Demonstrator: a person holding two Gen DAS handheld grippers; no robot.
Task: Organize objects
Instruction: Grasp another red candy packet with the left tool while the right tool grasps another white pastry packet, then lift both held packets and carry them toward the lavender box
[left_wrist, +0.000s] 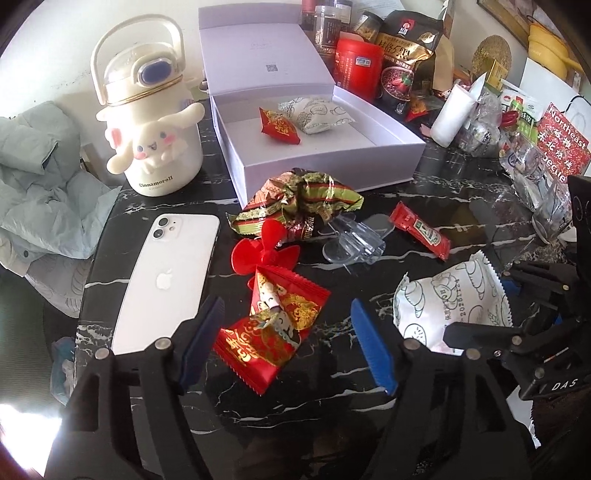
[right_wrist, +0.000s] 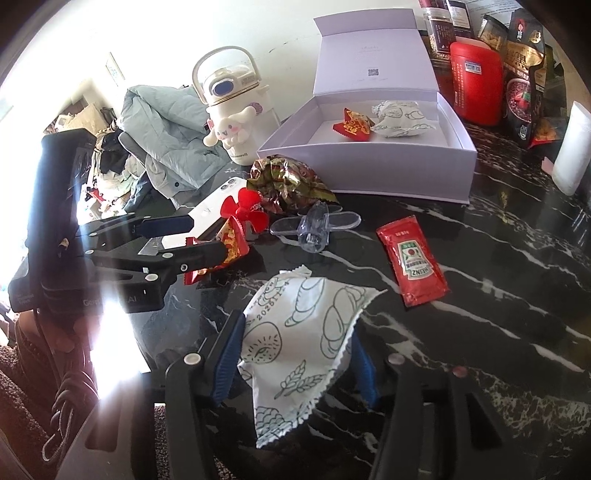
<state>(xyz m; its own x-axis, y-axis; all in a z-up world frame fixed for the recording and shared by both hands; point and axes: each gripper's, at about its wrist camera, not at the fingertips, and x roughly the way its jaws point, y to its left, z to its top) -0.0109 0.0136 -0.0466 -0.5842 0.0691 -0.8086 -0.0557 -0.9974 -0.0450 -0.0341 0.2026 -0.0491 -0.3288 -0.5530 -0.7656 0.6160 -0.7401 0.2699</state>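
Both grippers point steeply down at the black marble table (left_wrist: 461, 221). The left gripper (left_wrist: 288, 332) stands released, its blue pads either side of a red candy packet (left_wrist: 273, 332) without pressing it. The right gripper (right_wrist: 295, 354) straddles a white printed snack packet (right_wrist: 306, 332); whether its pads press the packet I cannot tell.

Toward the table's far edge sits an open white box (left_wrist: 325, 162) holding another red packet (left_wrist: 279, 125) and another white one (left_wrist: 317, 112). Before the box lie a crumpled green-gold wrapper (left_wrist: 295, 199), a red plastic fan (left_wrist: 258, 251), a clear plastic piece (left_wrist: 351, 243) and a Heinz ketchup sachet (right_wrist: 413, 262).

A white iPhone (left_wrist: 166, 277) and Cinnamoroll bottle (left_wrist: 155, 129) crowd the left edge; dark tabletop beside the sachet lies bare.
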